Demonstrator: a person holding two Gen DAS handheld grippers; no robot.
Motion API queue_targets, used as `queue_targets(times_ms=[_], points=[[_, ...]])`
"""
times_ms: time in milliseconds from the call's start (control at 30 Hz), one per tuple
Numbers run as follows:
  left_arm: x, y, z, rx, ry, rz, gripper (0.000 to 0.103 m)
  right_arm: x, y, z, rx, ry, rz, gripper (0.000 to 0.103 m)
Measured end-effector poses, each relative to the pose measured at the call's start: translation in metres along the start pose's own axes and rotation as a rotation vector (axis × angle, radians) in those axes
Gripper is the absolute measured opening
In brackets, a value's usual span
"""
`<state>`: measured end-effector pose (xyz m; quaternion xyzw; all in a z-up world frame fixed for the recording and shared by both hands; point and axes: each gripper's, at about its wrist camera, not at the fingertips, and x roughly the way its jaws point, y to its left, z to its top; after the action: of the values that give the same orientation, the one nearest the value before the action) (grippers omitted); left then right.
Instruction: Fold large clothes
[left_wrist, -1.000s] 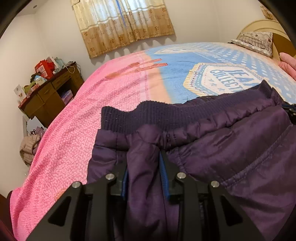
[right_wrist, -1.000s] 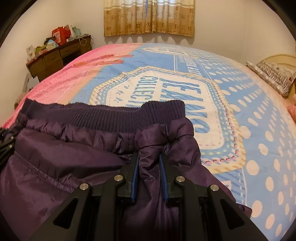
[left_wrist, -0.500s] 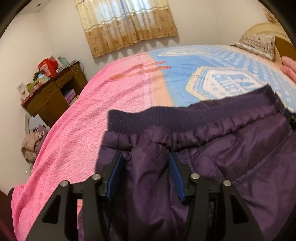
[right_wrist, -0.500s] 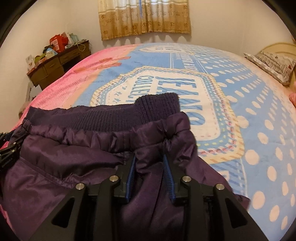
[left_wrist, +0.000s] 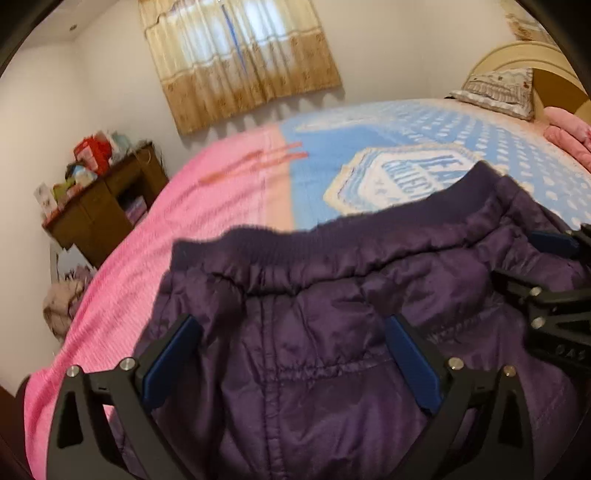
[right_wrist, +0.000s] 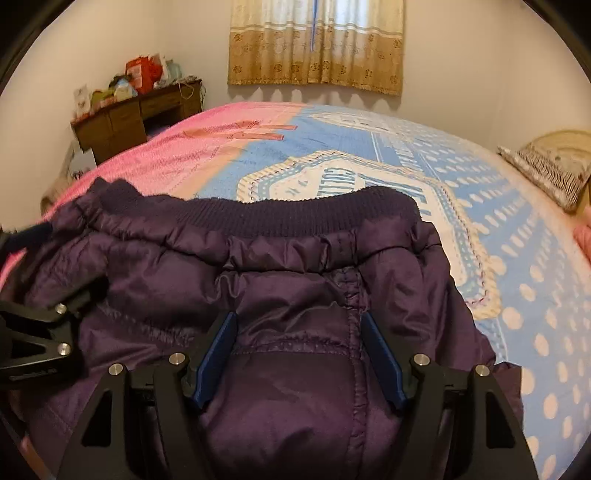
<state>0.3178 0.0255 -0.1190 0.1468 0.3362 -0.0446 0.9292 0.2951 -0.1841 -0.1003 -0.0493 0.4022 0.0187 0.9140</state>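
A dark purple padded jacket (left_wrist: 314, 317) with a ribbed knit hem lies on the bed; it also shows in the right wrist view (right_wrist: 288, 280). My left gripper (left_wrist: 291, 332) is open, its blue-padded fingers spread wide over the jacket's left part, holding nothing. My right gripper (right_wrist: 297, 328) is open too, its fingers apart over the jacket's right part. The right gripper shows at the right edge of the left wrist view (left_wrist: 554, 295). The left gripper shows at the left edge of the right wrist view (right_wrist: 37, 332).
The bed has a pink and blue printed cover (left_wrist: 221, 192). A wooden desk (left_wrist: 99, 210) with clutter stands by the far wall, left. A curtain (right_wrist: 314, 44) hangs at the back. A pillow (right_wrist: 546, 173) lies at the bed's right end.
Both grippers were shut on folds of the jacket near its hem. They have opened and let it go; the jacket now lies flatter on the bed.
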Motion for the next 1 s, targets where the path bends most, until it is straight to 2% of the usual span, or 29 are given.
queue_targets(times_ms=[167,467,1000], points=[[0.013,-0.001,-0.001,-0.011,0.065,-0.01,0.103,0.009,0.009,0.0,-0.062,0.049,-0.053,0.072],[0.015,-0.007,-0.004,-0.018,0.116,-0.017,0.103,0.014,0.011,0.0,-0.093,0.096,-0.07,0.073],[0.018,-0.009,-0.005,-0.018,0.13,-0.006,0.103,0.02,0.015,0.003,-0.109,0.121,-0.082,0.075]])
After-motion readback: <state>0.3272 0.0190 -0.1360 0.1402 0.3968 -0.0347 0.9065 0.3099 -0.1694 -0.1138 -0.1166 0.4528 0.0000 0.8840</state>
